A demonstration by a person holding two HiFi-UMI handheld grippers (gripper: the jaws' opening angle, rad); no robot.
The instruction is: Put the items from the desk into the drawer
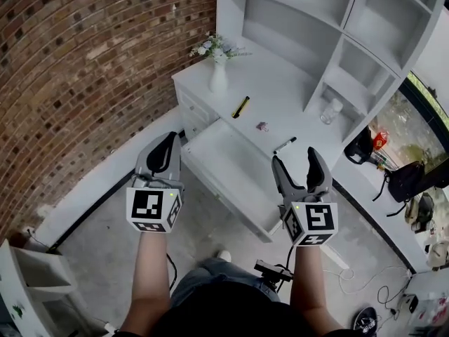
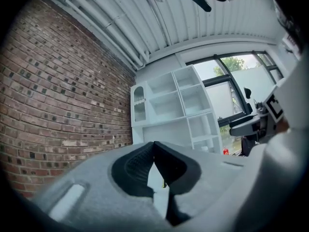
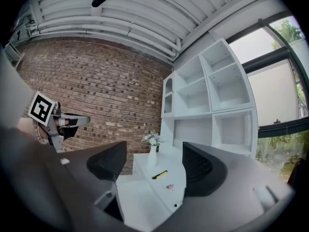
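So we're at approach: drawer point(image 1: 224, 161) open, yellow pen point(image 1: 240, 107), pink clip point(image 1: 262, 126) and black marker point(image 1: 284, 144) on the worktop point(image 1: 280, 90), left gripper point(image 1: 168, 137) pinched together and empty, right gripper point(image 1: 295, 159) wide and empty; next we reach right onto the marker.

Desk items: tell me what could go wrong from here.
The black marker lies at the desk's edge; a nudge might roll it off, past the open drawer. The vase stands near the yellow item; a reach there could tip it. The pink item is small and may slip.
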